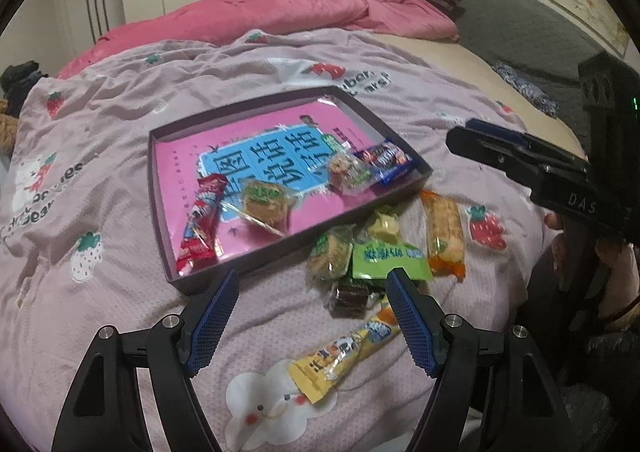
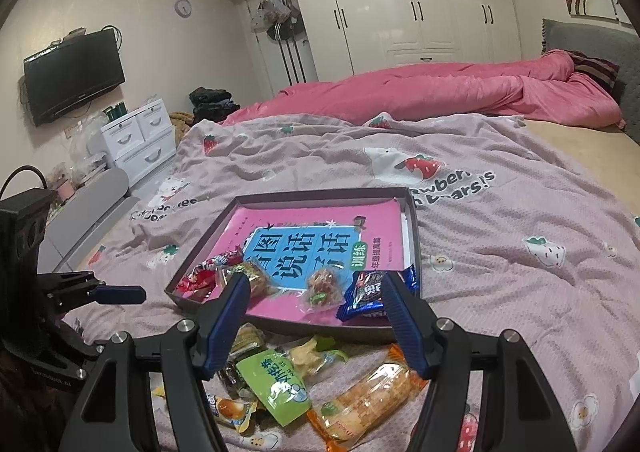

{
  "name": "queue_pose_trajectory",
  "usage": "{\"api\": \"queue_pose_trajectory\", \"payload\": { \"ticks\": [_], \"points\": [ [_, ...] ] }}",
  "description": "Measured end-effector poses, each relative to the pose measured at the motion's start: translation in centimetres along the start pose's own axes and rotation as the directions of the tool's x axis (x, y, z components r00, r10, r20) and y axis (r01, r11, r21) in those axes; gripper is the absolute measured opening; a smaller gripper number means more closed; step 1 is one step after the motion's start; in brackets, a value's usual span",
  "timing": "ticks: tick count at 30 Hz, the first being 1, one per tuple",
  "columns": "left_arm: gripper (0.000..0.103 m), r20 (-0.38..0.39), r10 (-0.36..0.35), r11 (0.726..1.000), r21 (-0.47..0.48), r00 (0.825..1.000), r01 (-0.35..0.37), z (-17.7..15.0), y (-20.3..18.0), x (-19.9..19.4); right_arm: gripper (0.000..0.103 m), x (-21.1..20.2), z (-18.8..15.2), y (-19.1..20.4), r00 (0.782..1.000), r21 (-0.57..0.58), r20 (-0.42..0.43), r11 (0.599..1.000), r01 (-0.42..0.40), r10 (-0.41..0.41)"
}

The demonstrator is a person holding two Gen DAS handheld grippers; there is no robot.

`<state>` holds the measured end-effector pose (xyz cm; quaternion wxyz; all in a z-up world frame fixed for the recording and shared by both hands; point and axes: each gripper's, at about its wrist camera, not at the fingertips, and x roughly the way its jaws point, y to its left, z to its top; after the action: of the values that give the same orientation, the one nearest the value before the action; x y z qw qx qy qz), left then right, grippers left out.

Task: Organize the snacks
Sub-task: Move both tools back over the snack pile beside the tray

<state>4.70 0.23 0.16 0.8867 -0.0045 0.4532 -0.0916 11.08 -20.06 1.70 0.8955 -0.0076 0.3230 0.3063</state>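
Shallow dark tray [image 1: 404,188] on pink strawberry-print bedspread [image 1: 120,156], lined with pink booklet [image 1: 276,156] printed with large Chinese characters on blue panel. Bedspread lettering partly readable: "Bears!". Four wrapped snacks inside tray along near edge; loose snack pile [image 1: 376,252] on bedspread just outside tray's near edge.

Left gripper [image 1: 312,280] tilted down above pile, jaws apart, empty. Right gripper [image 2: 314,284] over tray's near edge, jaws apart, empty; its body reads "DAS".

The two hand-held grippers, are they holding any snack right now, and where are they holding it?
No. The left hand-held gripper and the right hand-held gripper both stand open with nothing between their fingers. The snacks lie in the tray and on the blanket.
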Motion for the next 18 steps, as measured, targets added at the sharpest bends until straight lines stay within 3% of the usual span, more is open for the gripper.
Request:
{"api": "queue_pose_trajectory", "payload": {
  "ticks": [10, 18],
  "points": [
    [0.077, -0.067, -0.027, 0.994, 0.107, 0.997, 0.034, -1.4, -1.8, 1.5, 0.067, 0.7, -0.8, 0.5, 0.999, -0.002, -0.052, 1.000, -0.013, 0.013],
    [0.077, -0.121, -0.080, 0.990, 0.109, 0.989, 0.093, -2.2, -1.8, 2.8, 0.067, 1.6, -1.5, 0.6, 0.994, 0.011, -0.103, 1.000, -0.016, 0.017]
  ]
}}
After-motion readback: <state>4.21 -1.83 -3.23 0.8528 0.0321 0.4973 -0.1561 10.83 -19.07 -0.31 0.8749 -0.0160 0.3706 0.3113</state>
